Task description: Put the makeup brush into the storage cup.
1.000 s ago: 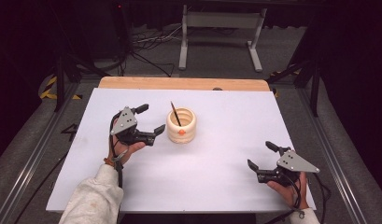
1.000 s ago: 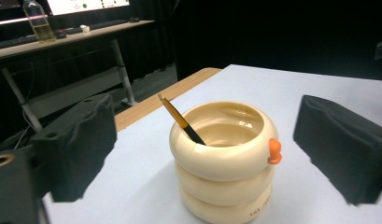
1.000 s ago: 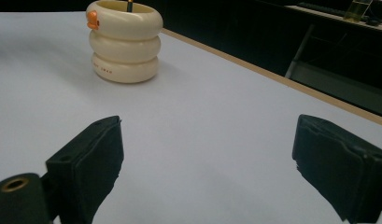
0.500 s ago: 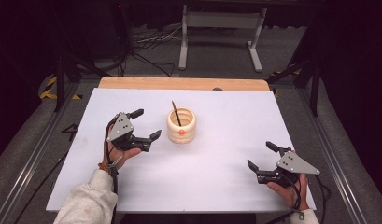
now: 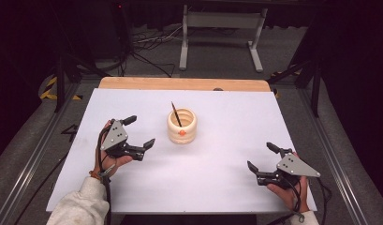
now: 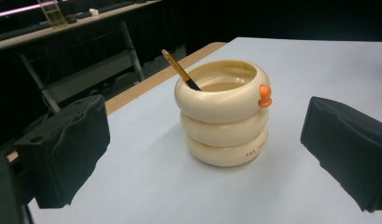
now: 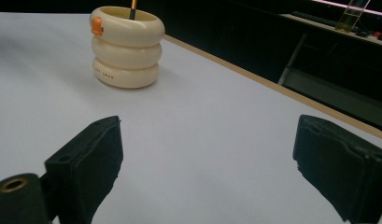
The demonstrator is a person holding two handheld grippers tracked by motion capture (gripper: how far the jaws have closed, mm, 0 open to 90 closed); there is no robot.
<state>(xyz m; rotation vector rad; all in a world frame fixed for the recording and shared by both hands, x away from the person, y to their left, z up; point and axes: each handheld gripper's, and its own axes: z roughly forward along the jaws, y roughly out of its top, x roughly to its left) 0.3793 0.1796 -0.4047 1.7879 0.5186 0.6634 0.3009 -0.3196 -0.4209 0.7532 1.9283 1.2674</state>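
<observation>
Small dark lettering on bottom ring of the cream three-ring pencil holder (image 6: pixel 223 114) — reads roughly "THE" then a second word, too small to make out. Same print shows in right gripper view, illegible there. No other readable text, numbers or signs.

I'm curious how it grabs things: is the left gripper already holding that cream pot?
No: the left gripper is open beside the pot, with bare table between them.

Both hand-held grippers (image 5: pixel 140 133) (image 5: pixel 263 157) wide apart-jawed
</observation>
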